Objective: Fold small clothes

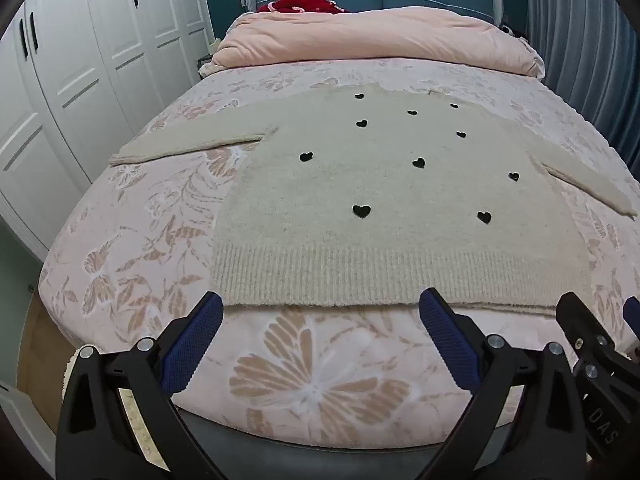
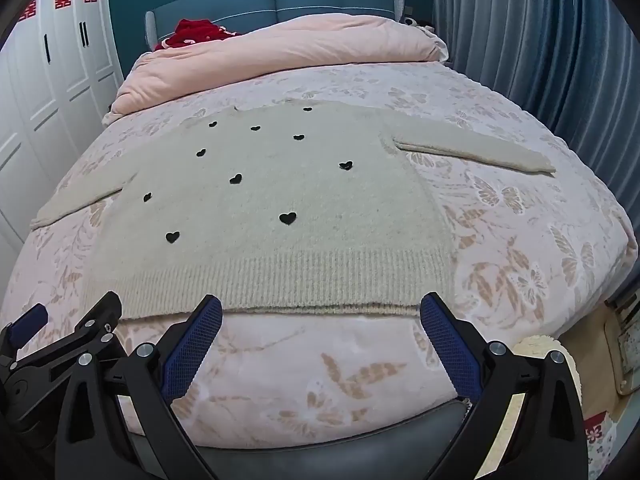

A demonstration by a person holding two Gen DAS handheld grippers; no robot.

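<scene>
A small beige knit sweater (image 1: 384, 200) with black hearts lies flat on the bed, both sleeves spread out, ribbed hem nearest me. It also shows in the right wrist view (image 2: 272, 208). My left gripper (image 1: 320, 304) is open and empty, hovering just short of the hem's left half. My right gripper (image 2: 320, 304) is open and empty, just short of the hem's right half. The right gripper shows at the right edge of the left wrist view (image 1: 600, 320), and the left gripper at the left edge of the right wrist view (image 2: 72, 316).
The bed (image 1: 312, 380) has a pink floral cover. A folded pink duvet (image 1: 376, 40) and a red garment (image 1: 304, 0) lie at the headboard. White wardrobes (image 1: 80, 60) stand left, blue curtains (image 2: 540, 40) right. A slipper (image 2: 536, 350) lies on the floor.
</scene>
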